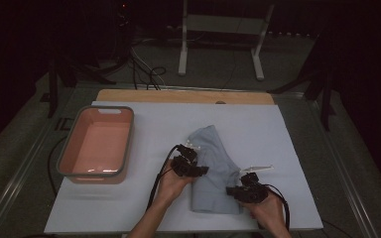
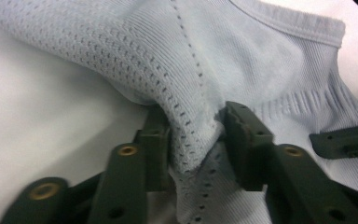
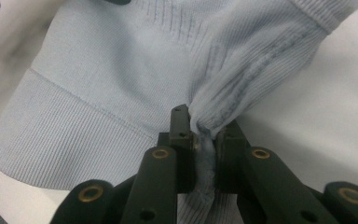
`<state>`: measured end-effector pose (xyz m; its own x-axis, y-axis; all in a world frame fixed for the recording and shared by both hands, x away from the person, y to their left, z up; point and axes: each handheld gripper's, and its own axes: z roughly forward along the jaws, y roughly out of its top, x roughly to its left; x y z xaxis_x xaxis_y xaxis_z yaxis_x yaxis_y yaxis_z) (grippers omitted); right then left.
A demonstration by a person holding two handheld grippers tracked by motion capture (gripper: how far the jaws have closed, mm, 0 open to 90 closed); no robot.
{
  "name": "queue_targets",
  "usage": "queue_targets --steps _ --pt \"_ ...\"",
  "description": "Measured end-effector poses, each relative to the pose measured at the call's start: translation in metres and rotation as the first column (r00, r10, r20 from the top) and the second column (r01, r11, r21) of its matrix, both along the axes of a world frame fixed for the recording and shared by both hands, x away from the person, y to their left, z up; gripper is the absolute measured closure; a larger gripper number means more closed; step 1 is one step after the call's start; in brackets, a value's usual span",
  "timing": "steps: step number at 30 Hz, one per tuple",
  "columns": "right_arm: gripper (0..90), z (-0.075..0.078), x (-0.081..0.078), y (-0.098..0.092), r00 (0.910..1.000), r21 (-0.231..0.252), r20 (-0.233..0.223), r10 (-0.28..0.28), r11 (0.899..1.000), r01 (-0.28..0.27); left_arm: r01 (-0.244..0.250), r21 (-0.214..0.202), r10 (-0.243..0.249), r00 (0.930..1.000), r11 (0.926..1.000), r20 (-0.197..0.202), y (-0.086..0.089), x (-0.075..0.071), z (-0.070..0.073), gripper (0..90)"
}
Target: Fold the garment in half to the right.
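A: You are working a pale blue knit garment (image 1: 213, 168) lying on the white sheet (image 1: 287, 148) of the table, right of the pink tub (image 1: 97, 144). Its long axis is running from the near edge away from you, leaning left at the far end.

B: And you are flanking it. Your left gripper (image 1: 194, 166) is sitting at its left edge, mid-length; your right gripper (image 1: 240, 191) is at the lower right corner, nearer the hem. (Neither hand is closer to the tub's side than the left.)

A: Left gripper view: a ridge of the open-knit fabric (image 2: 186, 116) is standing between the jaws. They are standing moderately apart, both touching the fold, the grip looking loose rather than firm.

B: Right gripper view: the jaws are nearly together, pinching a gathered ribbed fold (image 3: 205, 135) tight.

A: Judgement: any lift or fold is turning on the two grips straddling that long axis, so you are probably needing a firmer left hold first.
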<state>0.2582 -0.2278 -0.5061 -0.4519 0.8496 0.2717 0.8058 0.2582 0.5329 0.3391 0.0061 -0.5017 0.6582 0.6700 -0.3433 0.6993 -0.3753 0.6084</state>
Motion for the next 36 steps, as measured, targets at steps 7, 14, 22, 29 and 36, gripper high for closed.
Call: queue_targets --steps 7,14,22,29,36 --pt "81.1 0.001 -0.002 0.001 0.9999 -0.013 0.011 0.01 1.0 -0.01 -0.031 -0.023 0.031 0.9993 0.9993 0.021 0.004 0.008 0.008 47.0" --pt "81.0 0.0 -0.003 0.0 0.9998 -0.013 0.015 0.016 1.0 -0.016 -0.059 -0.032 0.061 0.997 0.9977 0.048 0.008 0.013 0.013 37.7" --pt "81.0 0.0 -0.004 0.0 0.9997 -0.013 0.017 0.016 1.0 -0.016 -0.083 -0.043 0.086 0.9937 0.9956 0.072 0.014 0.018 0.019 29.3" --pt "81.1 0.001 -0.005 0.0 0.9999 -0.003 0.004 0.015 1.0 -0.015 -0.12 -0.043 0.123 0.9891 0.9919 0.082 0.02 0.021 0.021 21.6" --pt "81.0 0.001 -0.005 -0.001 0.9997 0.0 -0.003 0.023 1.0 -0.023 -0.14 -0.04 0.143 0.986 0.9894 0.086 0.026 0.026 0.022 19.1"
